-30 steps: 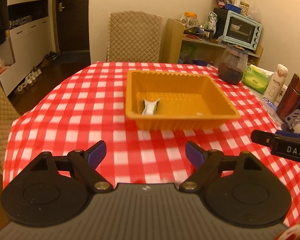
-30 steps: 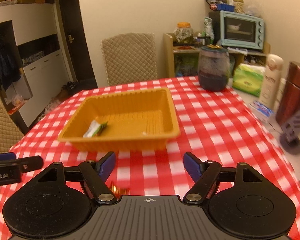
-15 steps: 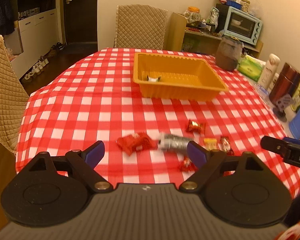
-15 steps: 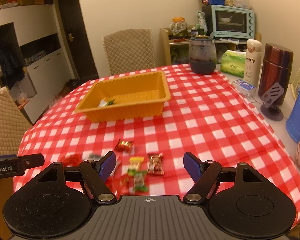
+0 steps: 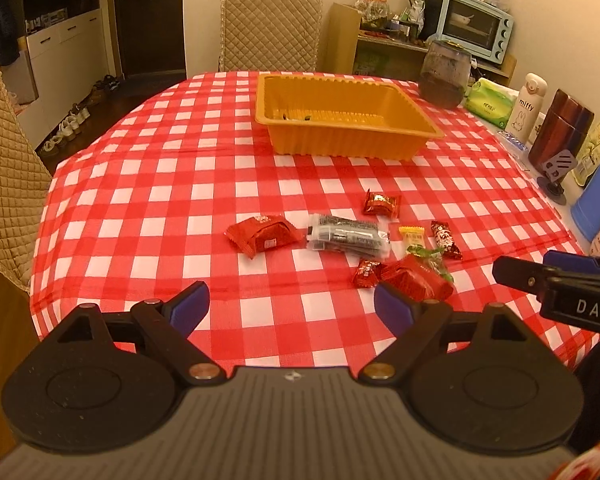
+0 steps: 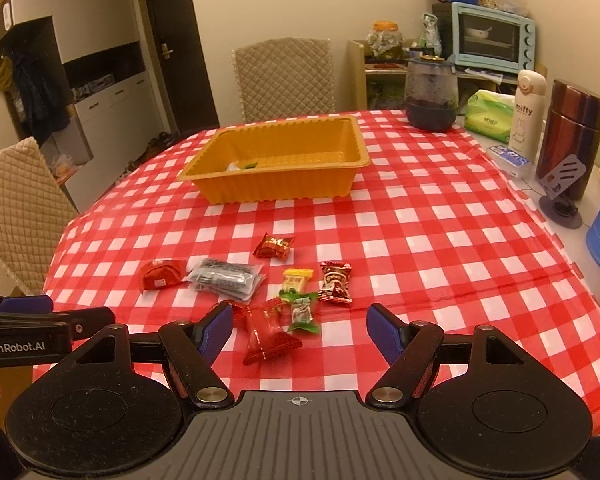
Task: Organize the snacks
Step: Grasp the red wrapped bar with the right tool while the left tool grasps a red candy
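Orange tray (image 6: pixel 276 184) at 12 o'clock on the checked cloth (image 6: pixel 420 240), one small green-and-white packet (image 6: pixel 242 166) inside. Loose snacks (image 6: pixel 300 280) nearer, around 6 o'clock. Left gripper (image 5: pixel 291 307) and right gripper (image 6: pixel 299 330) both spread wide, empty.

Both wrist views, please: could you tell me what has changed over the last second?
Both grippers pulled back from the orange tray, toward the near table edge, so the loose snacks came into view, among them the red packet and the silver packet. The left gripper and right gripper stayed open and empty. The tray and the snack inside it kept their places.
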`<state>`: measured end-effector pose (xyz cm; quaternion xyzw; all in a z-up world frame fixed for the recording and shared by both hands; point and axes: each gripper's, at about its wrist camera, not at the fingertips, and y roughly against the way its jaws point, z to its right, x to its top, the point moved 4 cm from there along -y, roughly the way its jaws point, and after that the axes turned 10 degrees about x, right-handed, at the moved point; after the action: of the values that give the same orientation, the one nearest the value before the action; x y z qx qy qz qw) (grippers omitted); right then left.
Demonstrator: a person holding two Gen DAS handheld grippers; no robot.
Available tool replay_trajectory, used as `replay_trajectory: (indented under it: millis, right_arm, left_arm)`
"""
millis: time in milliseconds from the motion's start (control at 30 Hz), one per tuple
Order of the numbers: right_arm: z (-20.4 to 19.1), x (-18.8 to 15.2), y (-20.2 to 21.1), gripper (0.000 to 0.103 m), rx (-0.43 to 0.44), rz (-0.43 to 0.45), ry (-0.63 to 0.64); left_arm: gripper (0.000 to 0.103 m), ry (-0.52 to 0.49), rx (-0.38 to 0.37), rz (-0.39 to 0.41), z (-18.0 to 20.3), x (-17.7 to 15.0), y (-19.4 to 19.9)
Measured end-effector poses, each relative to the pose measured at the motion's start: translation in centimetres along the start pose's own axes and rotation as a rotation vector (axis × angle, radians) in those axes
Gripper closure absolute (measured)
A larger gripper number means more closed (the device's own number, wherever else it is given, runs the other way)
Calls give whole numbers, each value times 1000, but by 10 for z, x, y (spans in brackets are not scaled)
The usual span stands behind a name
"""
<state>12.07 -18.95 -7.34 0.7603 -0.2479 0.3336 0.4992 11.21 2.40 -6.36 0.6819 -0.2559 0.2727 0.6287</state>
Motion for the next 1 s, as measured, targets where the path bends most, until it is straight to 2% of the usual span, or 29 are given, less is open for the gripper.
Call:
replay_trajectory:
  millis: [367,433,633,1000]
  right_arm:
    - [-4,-6,-43,31,40,-73,52]
    - [-5,-8,-53,40,50,-95,63]
    - [-6,-13,-79,55,57,-146,111]
    - [-10,-19,-108,65,58,-212,183]
  left_arm:
    - [15,-37,19,-25,-1,0,-28]
    - [15,-37,20,-32,-2,-1,-35]
    - [15,-37,24,-53,-7,-3,-51]
    - [15,-29,6,-76,-8,-7,-66]
